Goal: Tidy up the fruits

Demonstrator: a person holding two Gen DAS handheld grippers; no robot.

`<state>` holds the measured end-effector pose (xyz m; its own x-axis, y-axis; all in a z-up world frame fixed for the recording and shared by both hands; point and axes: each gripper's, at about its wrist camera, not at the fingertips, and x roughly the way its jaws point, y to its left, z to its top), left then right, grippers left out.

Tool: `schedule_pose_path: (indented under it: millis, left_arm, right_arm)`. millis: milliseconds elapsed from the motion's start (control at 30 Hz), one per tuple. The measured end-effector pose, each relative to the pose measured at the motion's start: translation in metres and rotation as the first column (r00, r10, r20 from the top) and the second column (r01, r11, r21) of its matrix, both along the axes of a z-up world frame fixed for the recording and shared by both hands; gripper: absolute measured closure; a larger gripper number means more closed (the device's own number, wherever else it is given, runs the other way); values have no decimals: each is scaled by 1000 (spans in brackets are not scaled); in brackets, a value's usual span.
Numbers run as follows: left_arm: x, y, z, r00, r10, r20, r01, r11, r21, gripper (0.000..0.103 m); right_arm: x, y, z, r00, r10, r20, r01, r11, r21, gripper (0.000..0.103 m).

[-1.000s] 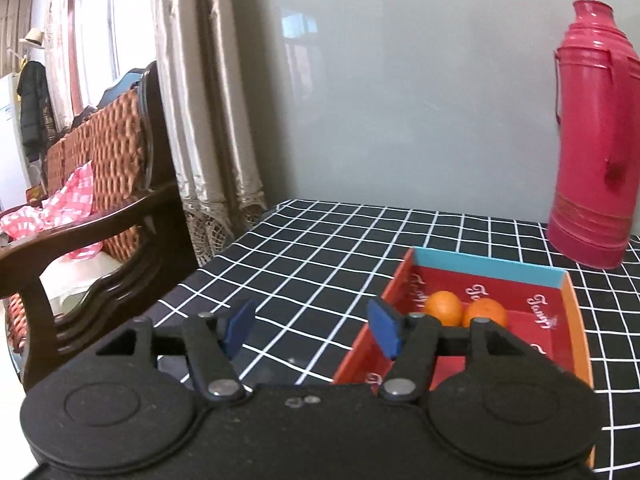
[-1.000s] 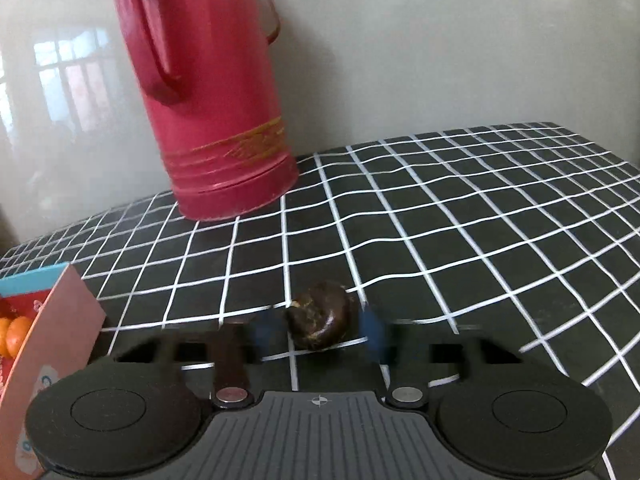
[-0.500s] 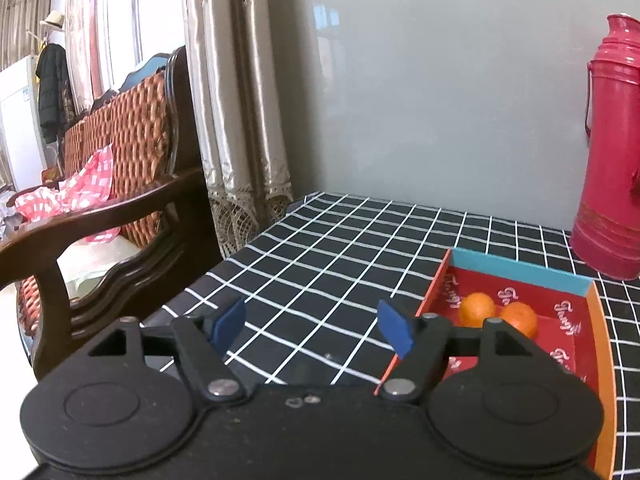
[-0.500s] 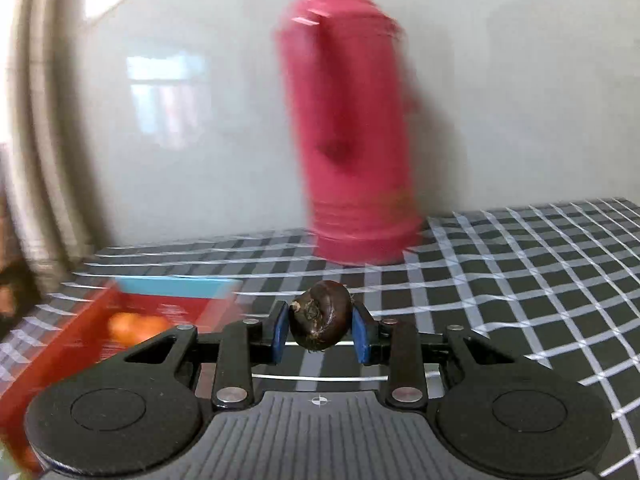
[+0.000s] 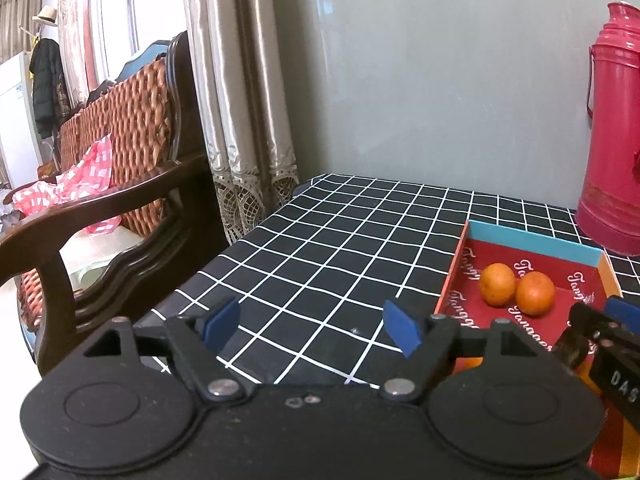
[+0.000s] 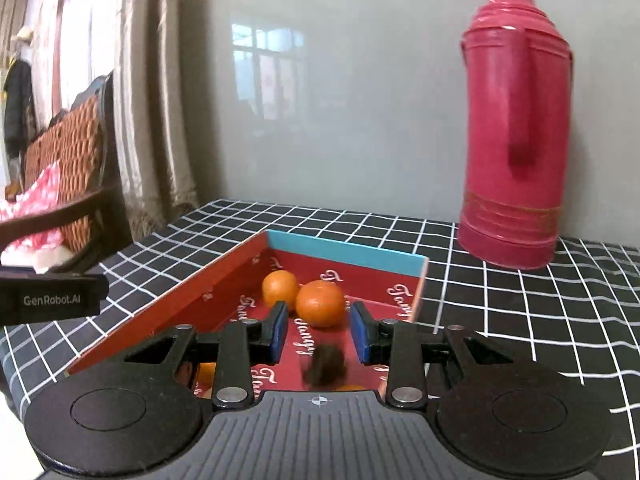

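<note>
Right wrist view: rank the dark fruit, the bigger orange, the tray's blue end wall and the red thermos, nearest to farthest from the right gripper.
1. Dark fruit, closest, low centre, blurred.
2. Bigger orange, centre, further ahead.
3. Blue end wall, behind that.
4. Red thermos, back right.

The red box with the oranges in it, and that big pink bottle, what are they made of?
The red box looks like printed cardboard: thin flat walls, sharp folded corners, matte with white lettering. The pink bottle is probably painted metal or hard plastic: smooth, slightly shiny, with ridged rings and a gold band. The pictures don't settle which.
</note>
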<state>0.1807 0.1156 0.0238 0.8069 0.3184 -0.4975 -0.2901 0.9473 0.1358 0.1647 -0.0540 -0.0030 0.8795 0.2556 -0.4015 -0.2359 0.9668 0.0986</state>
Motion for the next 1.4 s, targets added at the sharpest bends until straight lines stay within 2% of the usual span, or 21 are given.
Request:
schedule_pose_path:
  millis: [33, 133, 300, 433, 533, 667, 867, 1033, 1400]
  left_arm:
    - [0, 1, 0, 1000, -2, 0, 2, 1000, -5, 31]
    - [1, 1, 3, 1000, -21, -1, 21, 999, -29, 29]
    - [-17, -9, 14, 996, -86, 36, 88, 996, -31, 23]
    - [-52, -19, 21, 986, -146, 85, 146, 989, -4, 12]
    - [-83, -25, 21, 980, -177, 88, 178, 984, 4, 9]
    - [-122, -29, 28, 973, -218, 71, 221, 975, -37, 8]
    - [-165, -39, 46, 959, -266, 101, 269, 963, -16, 6]
    - [-182, -44, 57, 950, -284, 130, 289, 957, -22, 6]
    - [-195, -42, 62, 952, -274, 139, 279, 960, -14, 6]
  right_arm:
    - [0, 1, 0, 1000, -1, 0, 1, 1000, -9, 65]
    - [-4, 1, 3, 1000, -13, 9, 13, 1000, -8, 24]
    - [-25, -14, 21, 994, -75, 76, 73, 997, 28, 21]
    - [-59, -30, 26, 985, -156, 72, 152, 987, 52, 0]
    - [-97, -42, 27, 975, -209, 67, 207, 977, 42, 0]
    - [-141, -54, 26, 965, -262, 11, 261, 964, 44, 0]
    - [-193, -67, 44, 945, -328, -17, 328, 943, 63, 0]
    - [-217, -70, 59, 933, -360, -14, 360, 930, 72, 0]
    - [-233, -70, 73, 937, -349, 8, 347, 933, 89, 0]
